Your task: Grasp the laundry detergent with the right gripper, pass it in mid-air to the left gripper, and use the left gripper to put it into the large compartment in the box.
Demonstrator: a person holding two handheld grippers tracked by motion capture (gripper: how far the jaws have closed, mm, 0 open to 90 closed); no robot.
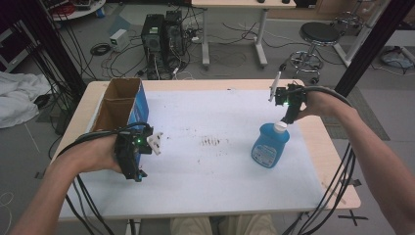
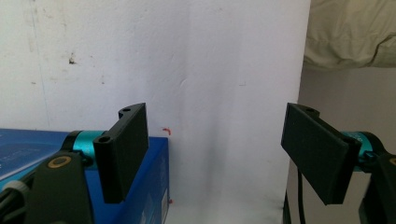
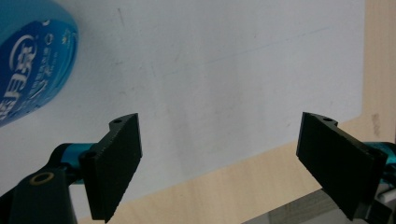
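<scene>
On the white sheet covering the worktop [image 1: 205, 186], toward its right side, lies a blue bottle [image 1: 269, 144] on its side, white cap [image 1: 280, 127] pointing away toward the far edge. Just beyond that cap hovers the right tool [image 1: 288, 115], spread wide with nothing between the jaws; seen from its own camera, bottle [image 3: 32, 60] off at the upper left, bare sheet and wooden edge ahead. Judged step: lining up to take hold of the bottle.

Best done by swinging the right tool back over the bottle so the neck or upper body sits squarely between the jaws, not off to one side. Worth lowering until both pads flank the plastic evenly before closing, since a rounded, smooth body could roll or squirt out of a shallow pinch. Gripping near the cap end likely gives a narrower, firmer hold.

Over at the left, beside the open cardboard box [image 1: 120, 105] with blue sides, waits the left tool [image 1: 147, 147], also spread and empty. Sensible to keep it clear of the box wall.
</scene>
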